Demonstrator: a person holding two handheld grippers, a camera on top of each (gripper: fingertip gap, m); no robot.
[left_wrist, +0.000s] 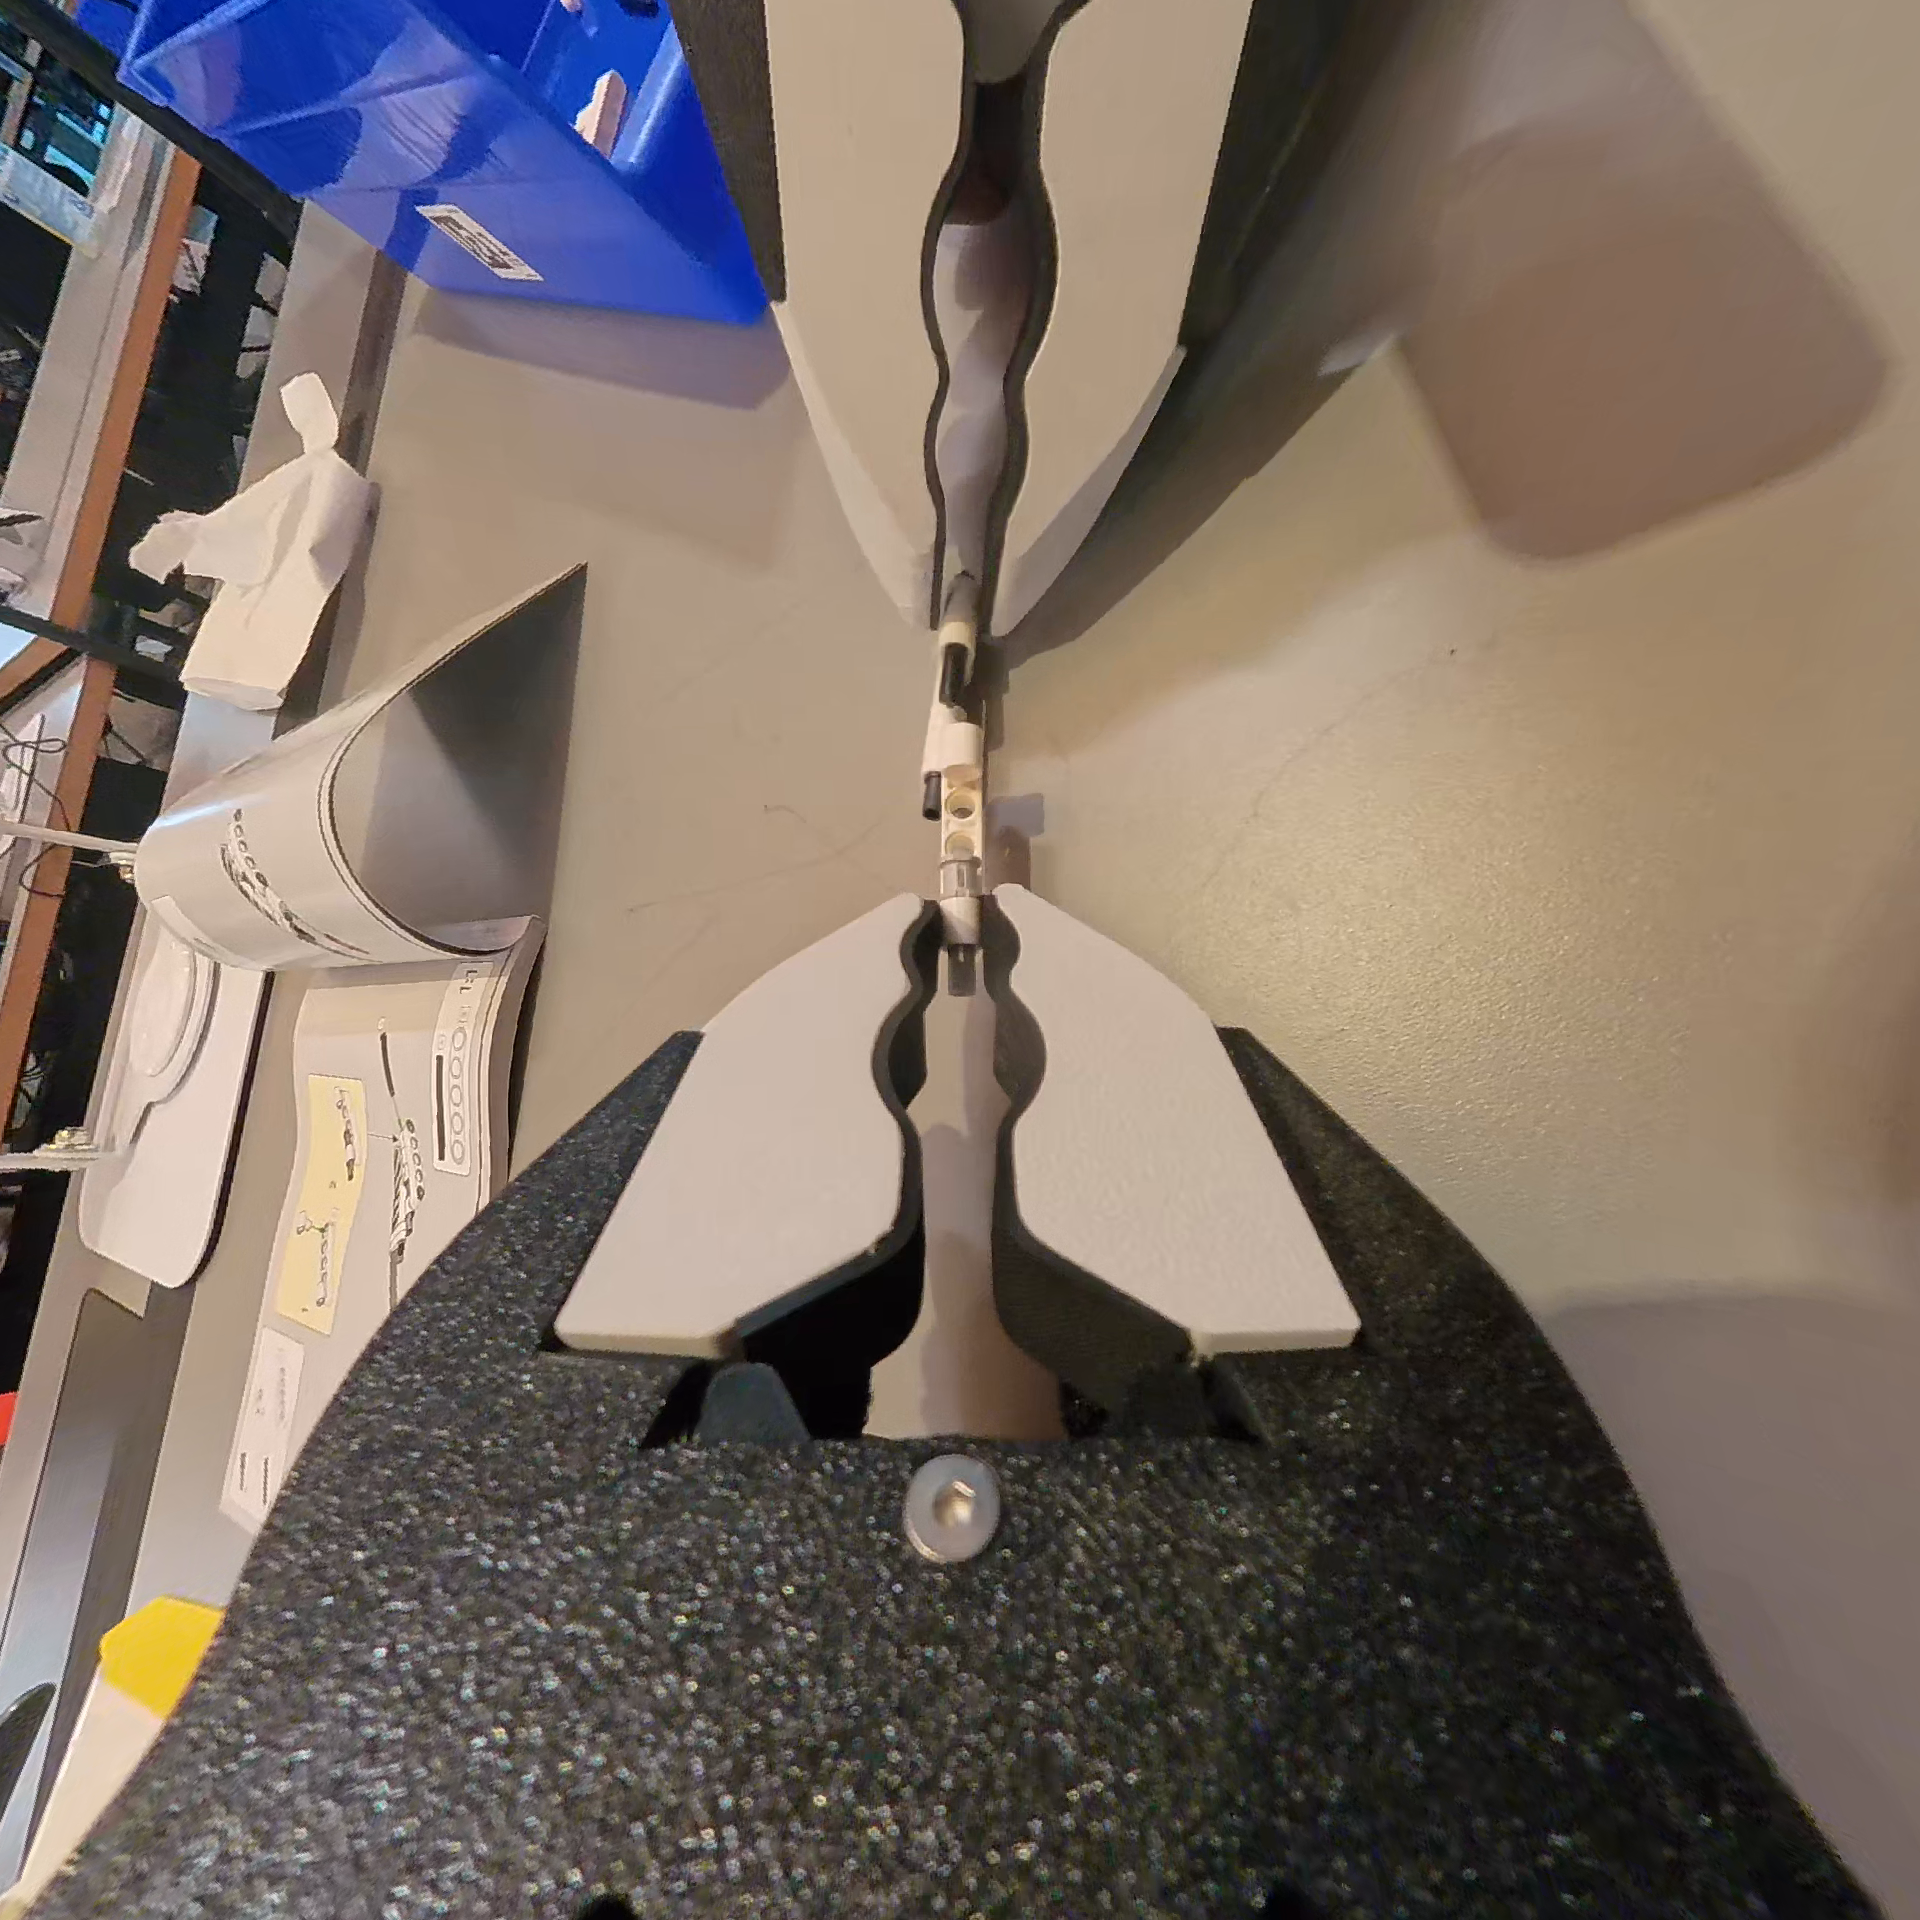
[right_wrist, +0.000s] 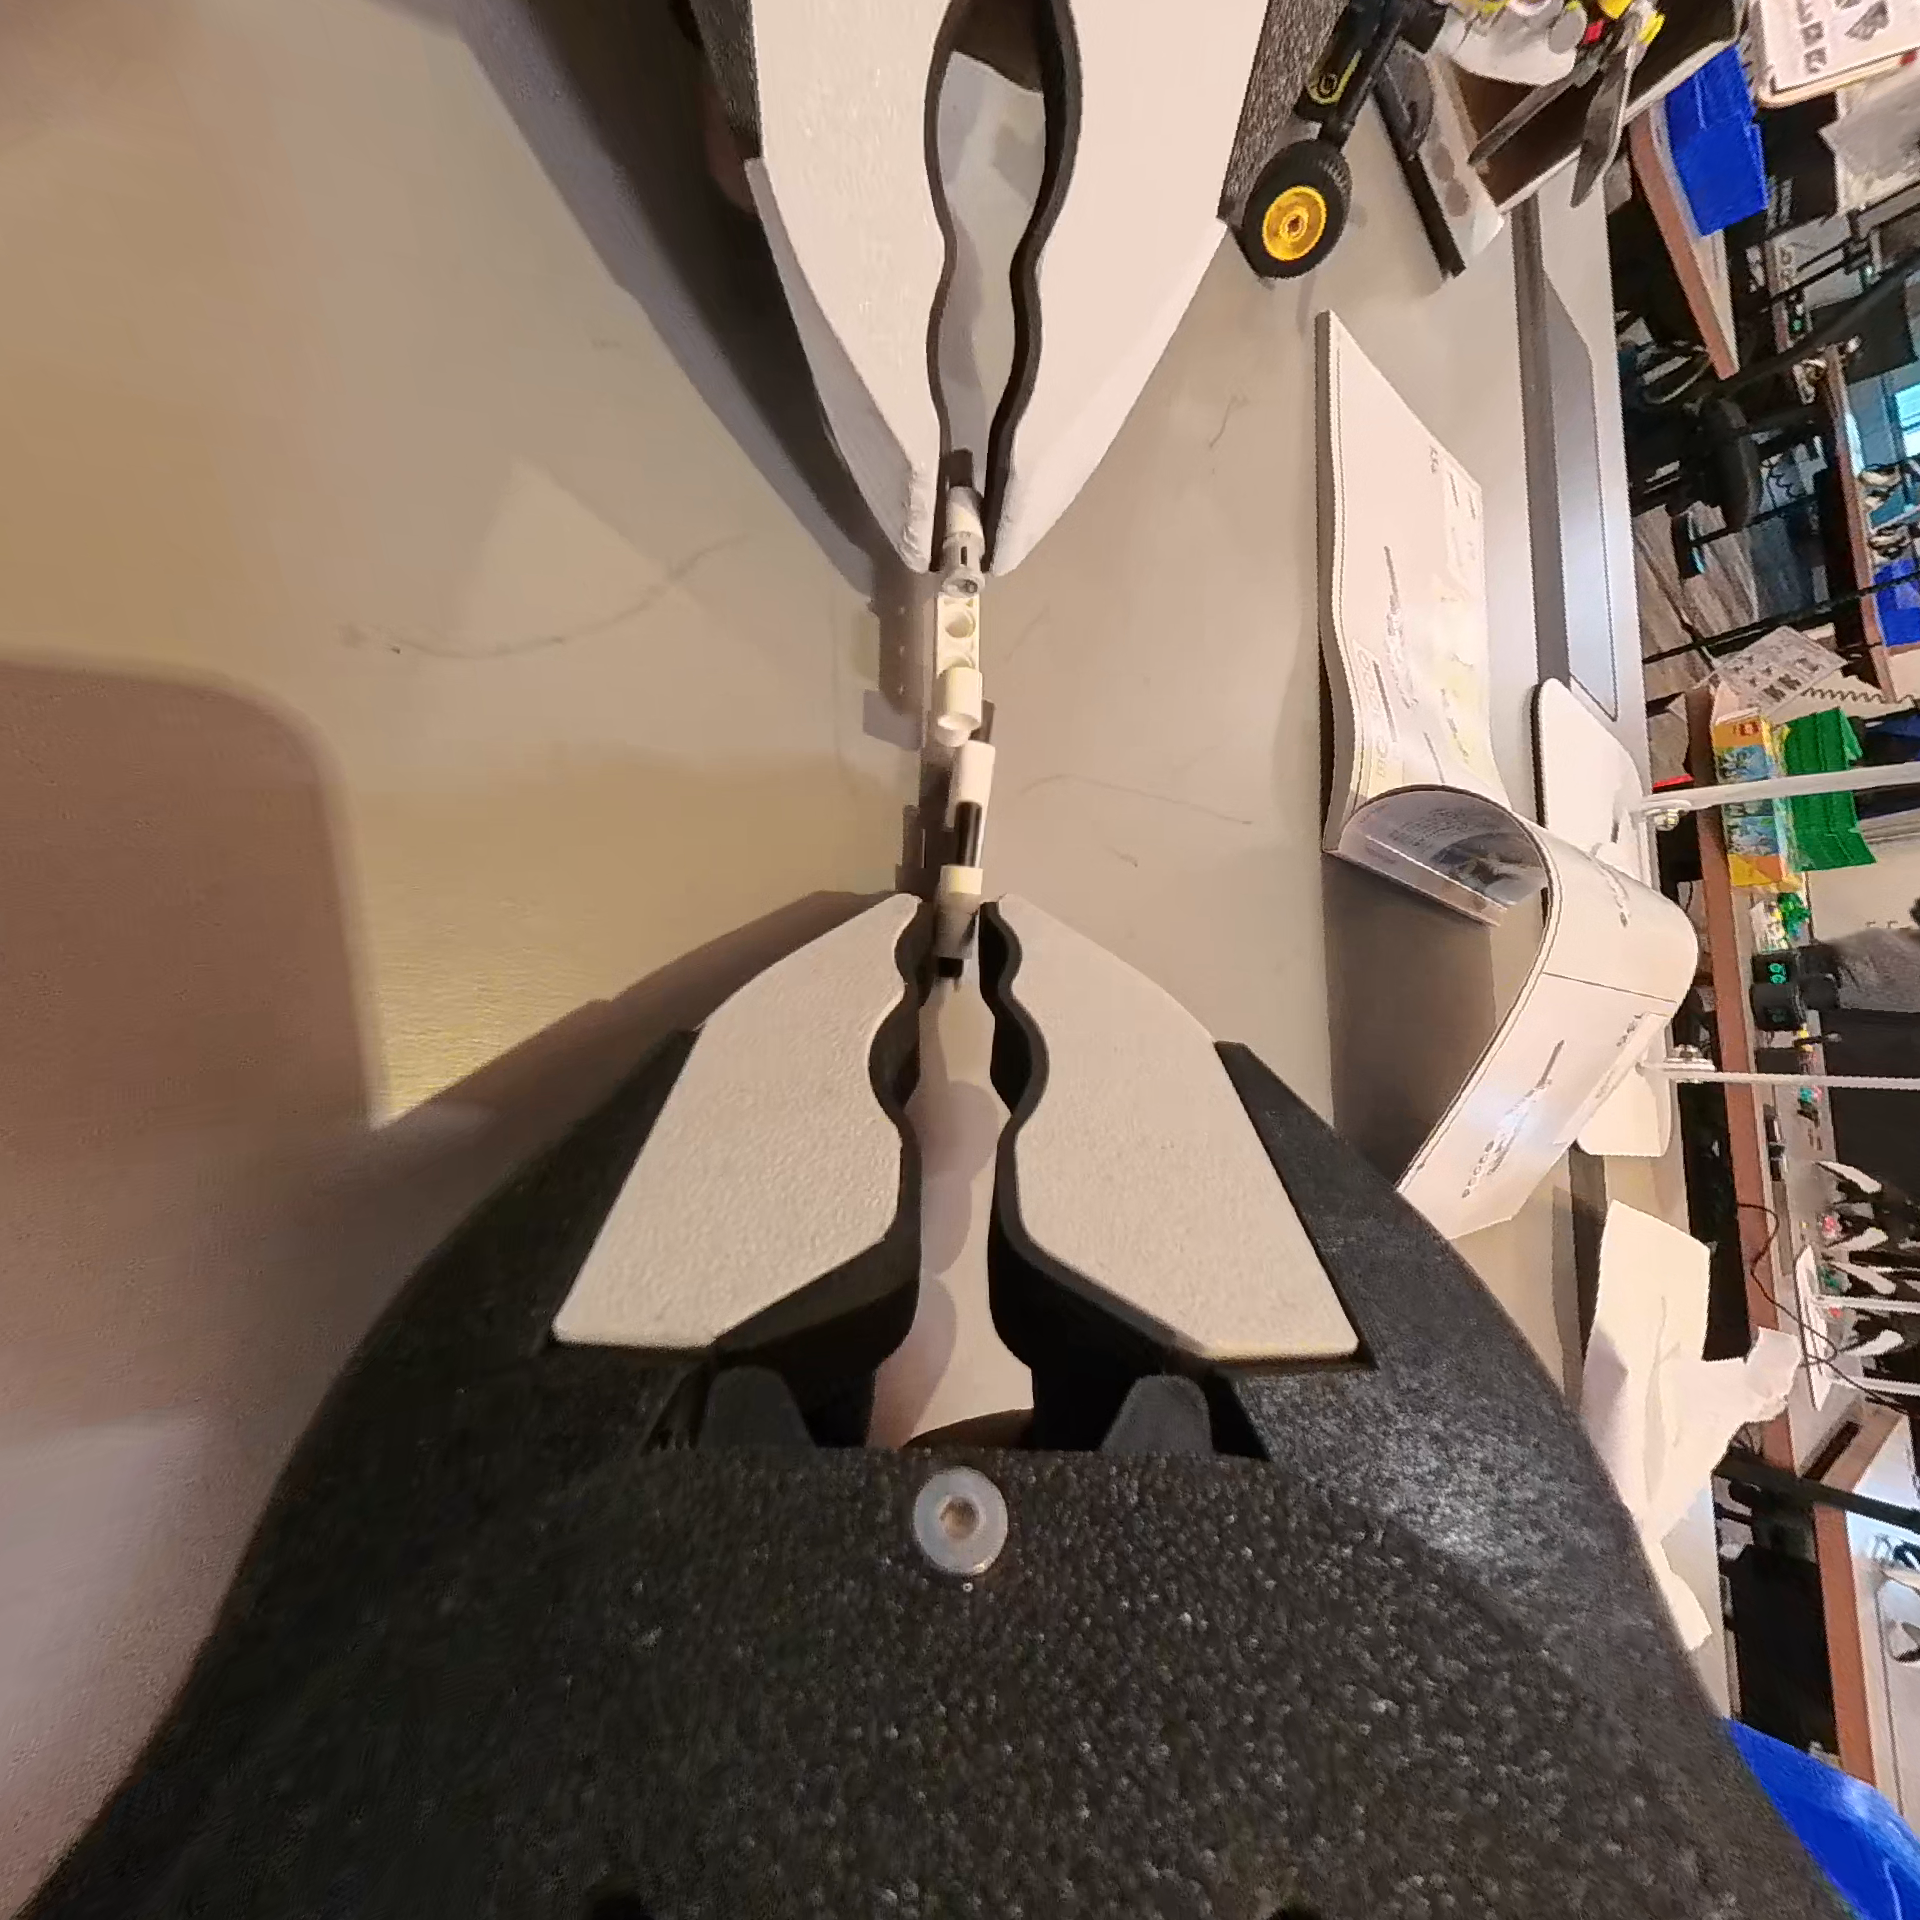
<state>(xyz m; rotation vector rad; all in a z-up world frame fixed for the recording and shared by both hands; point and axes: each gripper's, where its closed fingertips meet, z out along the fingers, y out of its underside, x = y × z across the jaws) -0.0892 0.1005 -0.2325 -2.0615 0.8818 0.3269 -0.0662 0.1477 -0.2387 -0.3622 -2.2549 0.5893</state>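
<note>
A small building-toy assembly (left_wrist: 961, 810) of a white holed beam, white bushes and black axles hangs above the table between my two grippers. My left gripper (left_wrist: 961, 906) is shut on its near end, pads pressing a white and grey connector with a black axle stub behind it. My right gripper (right_wrist: 956, 912) is shut on the other end, pads on a white bush on a black axle (right_wrist: 966, 826). Each gripper also shows from the front in the other's view: the right gripper (left_wrist: 961, 623) and the left gripper (right_wrist: 961, 566). The beam (right_wrist: 958, 634) lies in line between them.
The beige table (left_wrist: 1403, 935) lies below. An open instruction booklet (left_wrist: 395, 1091) with a curled page, crumpled white paper (left_wrist: 270, 561) and a blue bin (left_wrist: 468, 156) are at the left. In the right wrist view the booklet (right_wrist: 1392, 623), a black wheel with a yellow hub (right_wrist: 1294, 223) and white tissue (right_wrist: 1662, 1403) are at the right. The left gripper's tips are roughly 6 cm from the right gripper's.
</note>
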